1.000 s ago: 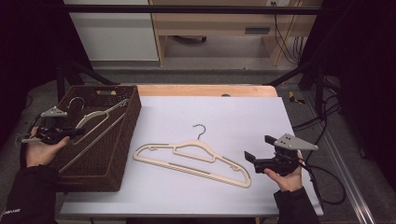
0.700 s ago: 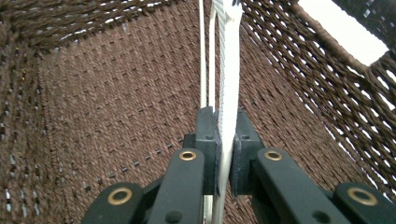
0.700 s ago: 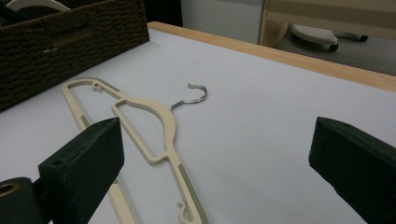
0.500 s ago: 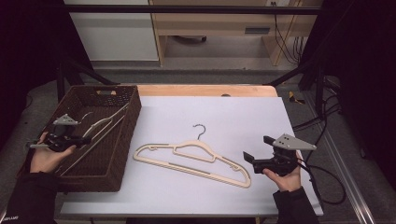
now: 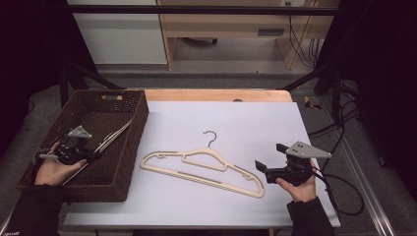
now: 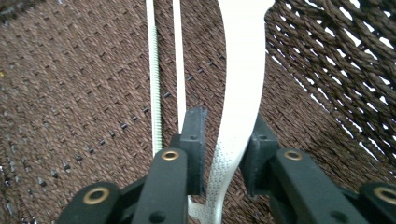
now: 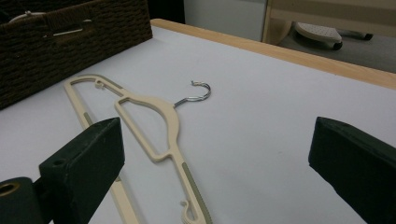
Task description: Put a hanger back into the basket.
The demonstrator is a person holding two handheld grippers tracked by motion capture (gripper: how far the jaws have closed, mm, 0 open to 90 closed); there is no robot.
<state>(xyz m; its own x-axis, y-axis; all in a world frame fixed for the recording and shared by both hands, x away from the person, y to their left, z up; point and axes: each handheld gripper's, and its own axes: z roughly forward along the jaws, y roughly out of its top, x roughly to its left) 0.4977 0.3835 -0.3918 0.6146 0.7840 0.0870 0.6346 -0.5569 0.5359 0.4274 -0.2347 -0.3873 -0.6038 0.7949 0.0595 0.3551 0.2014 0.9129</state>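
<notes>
Hanger (image 6: 238, 93) between jaws — in basket (image 5: 125, 169)

Basket (image 5: 129, 147): dark brown woven wicker, rough. Hanger (image 5: 206, 167), lower centre: cream matt plastic, shiny metal hook. Table (image 5: 255, 123): smooth matt white sheet, pale wood edge.

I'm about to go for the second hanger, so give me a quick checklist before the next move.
1. Left gripper let go of the hanger in the basket: ok, its fingers have just been opening, with gaps showing.
2. That hanger inside the basket: ok.
3. Right gripper open: ok.
4. Hanger on the table unobstructed: ok.
5. Right gripper lined up with it: ok, close beside its end.
</notes>
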